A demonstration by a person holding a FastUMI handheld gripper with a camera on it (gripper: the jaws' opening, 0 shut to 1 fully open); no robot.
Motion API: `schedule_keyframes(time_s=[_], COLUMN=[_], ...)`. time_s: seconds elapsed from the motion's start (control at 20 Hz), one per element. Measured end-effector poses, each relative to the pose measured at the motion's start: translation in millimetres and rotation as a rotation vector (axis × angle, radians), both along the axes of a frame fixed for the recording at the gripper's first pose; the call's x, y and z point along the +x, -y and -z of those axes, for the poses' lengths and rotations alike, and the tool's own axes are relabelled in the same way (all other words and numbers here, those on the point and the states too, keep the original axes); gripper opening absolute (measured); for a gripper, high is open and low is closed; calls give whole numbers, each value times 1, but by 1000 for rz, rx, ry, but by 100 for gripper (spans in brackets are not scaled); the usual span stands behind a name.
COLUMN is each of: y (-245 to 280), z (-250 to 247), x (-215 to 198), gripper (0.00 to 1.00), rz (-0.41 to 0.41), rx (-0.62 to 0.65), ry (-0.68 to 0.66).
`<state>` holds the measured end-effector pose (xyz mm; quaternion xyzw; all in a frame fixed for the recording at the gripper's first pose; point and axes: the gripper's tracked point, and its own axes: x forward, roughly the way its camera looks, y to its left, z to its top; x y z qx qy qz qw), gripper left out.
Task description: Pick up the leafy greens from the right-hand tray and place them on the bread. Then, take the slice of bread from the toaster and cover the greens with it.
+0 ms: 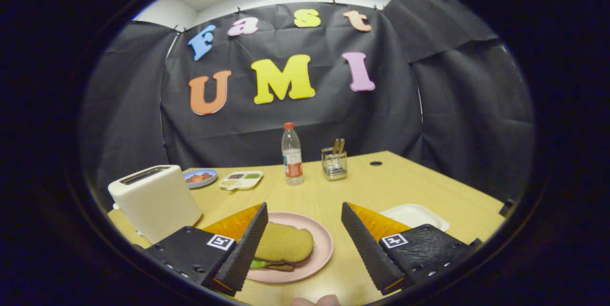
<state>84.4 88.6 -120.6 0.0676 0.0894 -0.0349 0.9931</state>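
Note:
A pink plate (320, 235) lies on the wooden table just ahead of my fingers. On it a slice of brown bread (283, 244) covers leafy greens (259, 263), whose green edge peeks out beneath it beside the left finger, with another slice underneath. My gripper (303, 244) is open, its two black fingers spread wide above the plate with nothing between them; the left finger (248, 249) hides part of the sandwich. The white toaster (155, 201) stands to the left, its slot looking empty. The white tray (414, 214) lies to the right, partly behind the right finger.
Farther back stand a water bottle (292, 156) with a red cap, a clear holder (334, 163) with wooden utensils, a divided white dish (241, 179) and a small blue plate (200, 178) of food. A person's fingertips (317, 300) show at the near table edge.

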Motion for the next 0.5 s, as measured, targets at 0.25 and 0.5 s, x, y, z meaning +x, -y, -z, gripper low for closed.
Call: schedule_keyframes(time_s=[0.25, 0.5], y=[33, 52], z=[-73, -125], x=[-33, -67], gripper=[95, 96], rz=[-7, 8], rx=[-5, -60], ry=[132, 217])
